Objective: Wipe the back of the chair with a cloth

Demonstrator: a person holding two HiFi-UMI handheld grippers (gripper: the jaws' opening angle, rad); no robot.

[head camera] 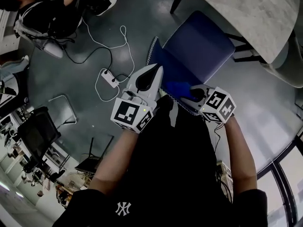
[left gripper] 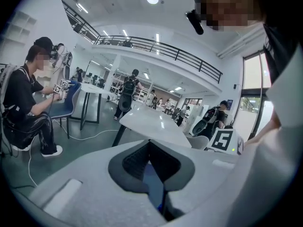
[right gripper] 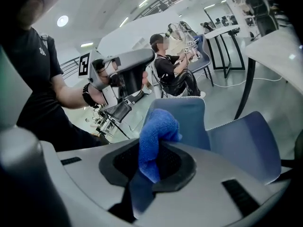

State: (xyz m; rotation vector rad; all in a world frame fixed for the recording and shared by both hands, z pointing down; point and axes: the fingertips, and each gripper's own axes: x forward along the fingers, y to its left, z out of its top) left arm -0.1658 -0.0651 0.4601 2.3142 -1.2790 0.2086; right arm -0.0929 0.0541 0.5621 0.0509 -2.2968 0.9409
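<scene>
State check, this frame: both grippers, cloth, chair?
left gripper: jaws together, nothing clearly held.
right gripper: shut on the cloth.
cloth: bunched, clamped between the jaws, free end sticking up in front of the chair back; contact unclear.
chair: upright, seat empty.

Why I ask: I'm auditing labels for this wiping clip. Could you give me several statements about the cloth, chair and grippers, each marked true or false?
1. The right gripper has its jaws shut on a blue cloth. True.
2. The left gripper holds a second cloth. False: its jaws are together with no cloth in them.
3. The chair is red. False: it is blue.
4. In the head view, a white power strip with its cable lies on the floor to the left of the chair. True.
5. The cloth lies loose on the chair seat. False: it is gripped in the right gripper's jaws, in front of the chair back.
</scene>
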